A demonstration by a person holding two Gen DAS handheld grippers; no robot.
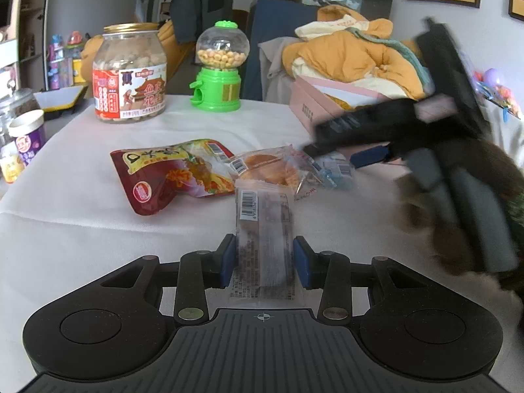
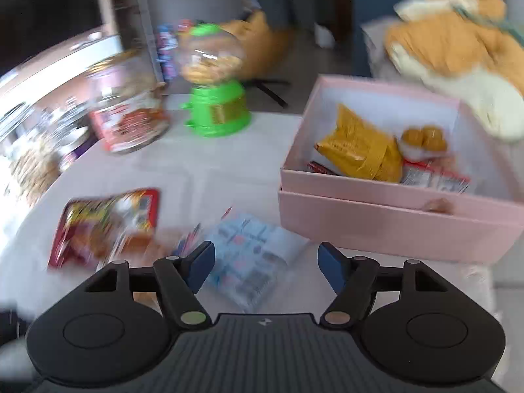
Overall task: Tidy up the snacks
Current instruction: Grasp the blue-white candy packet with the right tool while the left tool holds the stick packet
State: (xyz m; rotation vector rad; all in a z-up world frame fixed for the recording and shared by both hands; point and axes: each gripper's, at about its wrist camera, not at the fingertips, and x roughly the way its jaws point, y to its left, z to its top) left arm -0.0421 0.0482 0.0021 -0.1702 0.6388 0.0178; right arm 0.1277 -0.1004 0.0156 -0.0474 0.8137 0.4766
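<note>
Between the left hand-held gripper point(image 1: 264, 263) pads a clear-wrapped snack bar point(image 1: 263, 229) is pinched; the right hand-held gripper point(image 2: 267, 267) hovers spread over a pale-blue packet point(image 2: 249, 255) (blurred). Next, likely: carry both to the pink box point(image 2: 386, 219), right.

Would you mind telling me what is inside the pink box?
The pink box holds a yellow bag, a pack of golden buns and red-and-white packets. Its near wall hides whatever lies lower down.
</note>
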